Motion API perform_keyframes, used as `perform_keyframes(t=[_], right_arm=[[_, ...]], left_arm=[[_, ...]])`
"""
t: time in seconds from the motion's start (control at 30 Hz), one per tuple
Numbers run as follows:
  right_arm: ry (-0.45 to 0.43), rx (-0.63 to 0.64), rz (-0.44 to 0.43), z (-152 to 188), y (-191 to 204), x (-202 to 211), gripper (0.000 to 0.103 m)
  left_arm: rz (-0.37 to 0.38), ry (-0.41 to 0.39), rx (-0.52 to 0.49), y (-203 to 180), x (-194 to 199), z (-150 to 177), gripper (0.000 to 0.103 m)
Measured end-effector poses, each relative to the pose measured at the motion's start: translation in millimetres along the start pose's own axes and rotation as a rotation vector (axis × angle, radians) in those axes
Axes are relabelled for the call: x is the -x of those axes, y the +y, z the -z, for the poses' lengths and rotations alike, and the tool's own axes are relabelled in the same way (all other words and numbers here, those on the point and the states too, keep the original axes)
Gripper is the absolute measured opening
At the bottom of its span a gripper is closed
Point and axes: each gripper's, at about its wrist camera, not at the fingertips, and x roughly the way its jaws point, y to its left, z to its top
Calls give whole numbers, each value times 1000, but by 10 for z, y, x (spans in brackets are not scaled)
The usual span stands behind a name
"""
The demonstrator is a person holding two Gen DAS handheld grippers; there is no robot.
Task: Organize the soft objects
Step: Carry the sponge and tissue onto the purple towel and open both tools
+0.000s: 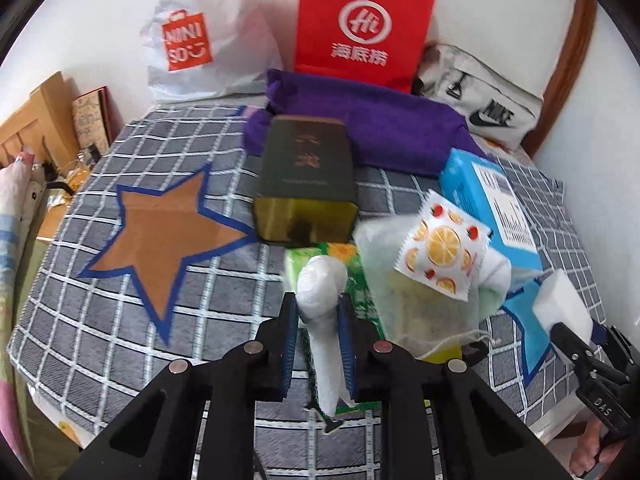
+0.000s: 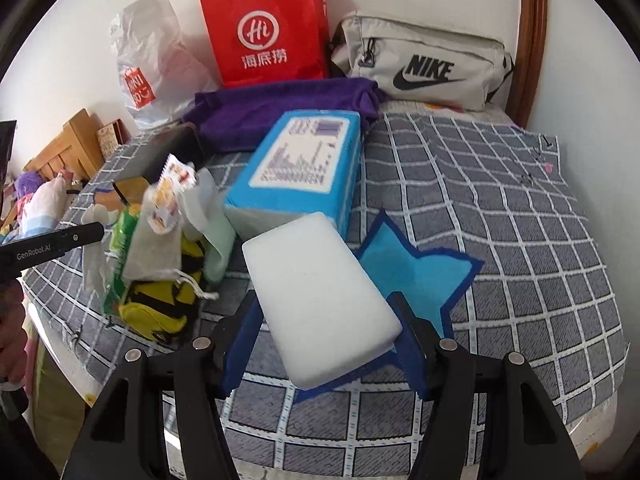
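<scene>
Left hand-held gripper [image 1: 318,320]: blue pads clamped on a white rolled cloth [image 1: 322,284]. The roll stands in the lower centre of the left wrist view, its rounded end poking out past the fingertips toward the top of the frame and a thinner tail trailing down between the jaws. Long axis runs roughly along the fingers, tilted slightly to the frame's left at the top.

Right hand-held gripper [image 2: 326,320]: jaws set wide and gripping a white sponge block [image 2: 320,296] by its long sides. In the right wrist view the block fills the centre. Its long axis runs from upper left to lower right of the frame, and the far end rises toward the blue tissue box [image 2: 300,168]. It hangs over the blue star patch [image 2: 424,272] on the checked bed cover [image 2: 500,240].

Clutter: a pile sits just beside the roll, made up of a mesh drawstring pouch [image 1: 424,304], an orange-print sachet [image 1: 440,248] and a green packet [image 1: 340,256]. A dark green box [image 1: 308,184] is behind it, with an orange star patch [image 1: 168,232] at frame left.

Risks, as I judge them:
- The roll is soft and held only at its narrow waist. It could slide out or unroll if swung quickly.
- The trailing tail may snag the pouch's drawstring and drag the pile.
- The sponge compresses, and a skewed grip could let it pivot and drop off target.
- The two grippers work close together near the pile, so a collision is possible.
</scene>
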Motion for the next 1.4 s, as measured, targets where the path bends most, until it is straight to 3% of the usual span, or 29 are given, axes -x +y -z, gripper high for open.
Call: perform_keyframes(t=[0.3,0.6,0.87,1.4], right_arm=[[-61,17,-22,-373,122,226,63],[-78,17,-23,-822,146,196,63],[-75,8,-60,-1296,126,-7,63],[-61,37,-21,-2175,102,-849,64]], left_arm=[[-20,-33,45,251,156,-170,19],[-21,-47,62,336,122,-507,19],[-23,-57,69,391,-39,-895,19],[-22,-48,15,246,-608,-1816,19]])
